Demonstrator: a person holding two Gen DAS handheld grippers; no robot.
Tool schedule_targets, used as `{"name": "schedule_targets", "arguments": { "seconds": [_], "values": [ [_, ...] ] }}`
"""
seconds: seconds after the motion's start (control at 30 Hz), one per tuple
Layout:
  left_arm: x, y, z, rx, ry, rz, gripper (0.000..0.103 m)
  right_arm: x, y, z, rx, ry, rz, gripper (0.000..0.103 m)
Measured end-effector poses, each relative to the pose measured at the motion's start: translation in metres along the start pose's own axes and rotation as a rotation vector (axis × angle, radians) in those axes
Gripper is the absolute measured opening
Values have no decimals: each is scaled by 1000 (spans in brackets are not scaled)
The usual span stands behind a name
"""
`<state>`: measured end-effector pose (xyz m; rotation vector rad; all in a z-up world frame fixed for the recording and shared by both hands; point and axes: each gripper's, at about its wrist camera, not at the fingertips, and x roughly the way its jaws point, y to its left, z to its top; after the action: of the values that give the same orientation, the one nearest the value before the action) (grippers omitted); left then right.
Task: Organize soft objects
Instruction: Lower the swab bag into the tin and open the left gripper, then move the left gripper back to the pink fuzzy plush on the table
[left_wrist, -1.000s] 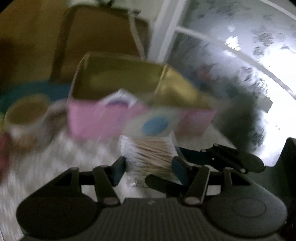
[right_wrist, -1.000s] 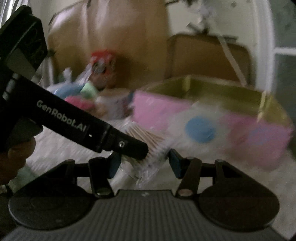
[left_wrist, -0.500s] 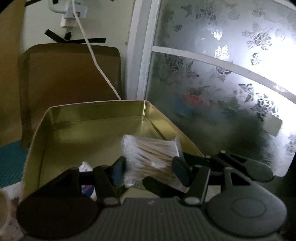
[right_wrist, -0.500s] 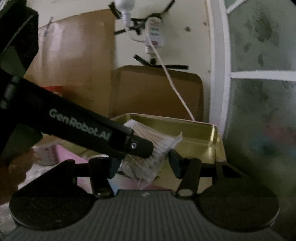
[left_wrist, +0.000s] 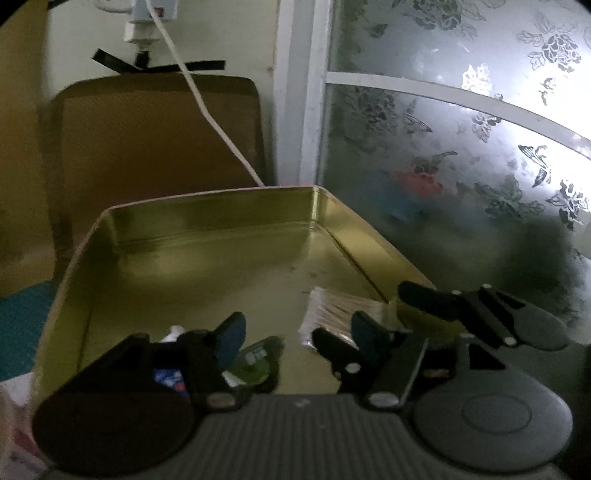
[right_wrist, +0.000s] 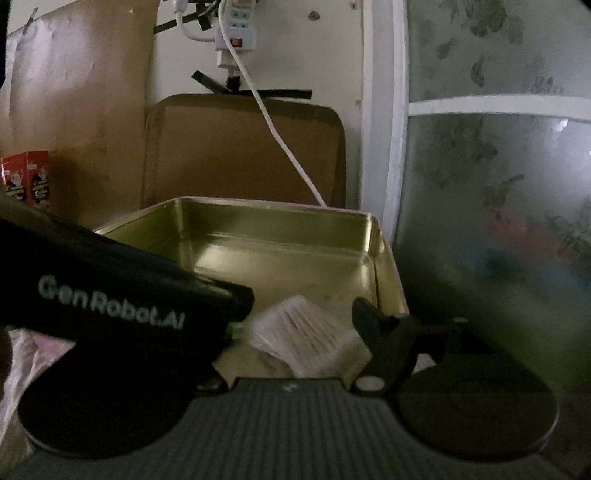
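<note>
Over the gold tin (left_wrist: 207, 236), both grippers are angled downward, jaws just widened and released: left gripper (left_wrist: 295, 328), right gripper (right_wrist: 295, 314). The cotton-swab packet (right_wrist: 310, 332) lies loose on the tin floor. "GenRobot.AI" is read on the left gripper's body.

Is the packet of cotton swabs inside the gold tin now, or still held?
Inside: the packet of cotton swabs lies on the gold tin floor; both grippers have just been opening, pads clear of it.
</note>
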<state>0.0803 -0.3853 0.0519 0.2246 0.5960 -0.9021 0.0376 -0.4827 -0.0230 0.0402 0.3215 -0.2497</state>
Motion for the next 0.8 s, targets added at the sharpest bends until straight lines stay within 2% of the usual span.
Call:
{"name": "schedule_targets", "arguments": {
  "seconds": [0.17, 0.4, 0.8],
  "values": [
    [-18, 5, -3, 10, -23, 51, 70, -9, 11, 1, -16, -28, -2, 77],
    [-58, 23, -14, -24, -65, 86, 69, -26, 37, 8, -30, -64, 41, 78],
    [-122, 71, -45, -105, -93, 163, 70, -39, 100, 13, -79, -51, 117, 77]
  ]
}}
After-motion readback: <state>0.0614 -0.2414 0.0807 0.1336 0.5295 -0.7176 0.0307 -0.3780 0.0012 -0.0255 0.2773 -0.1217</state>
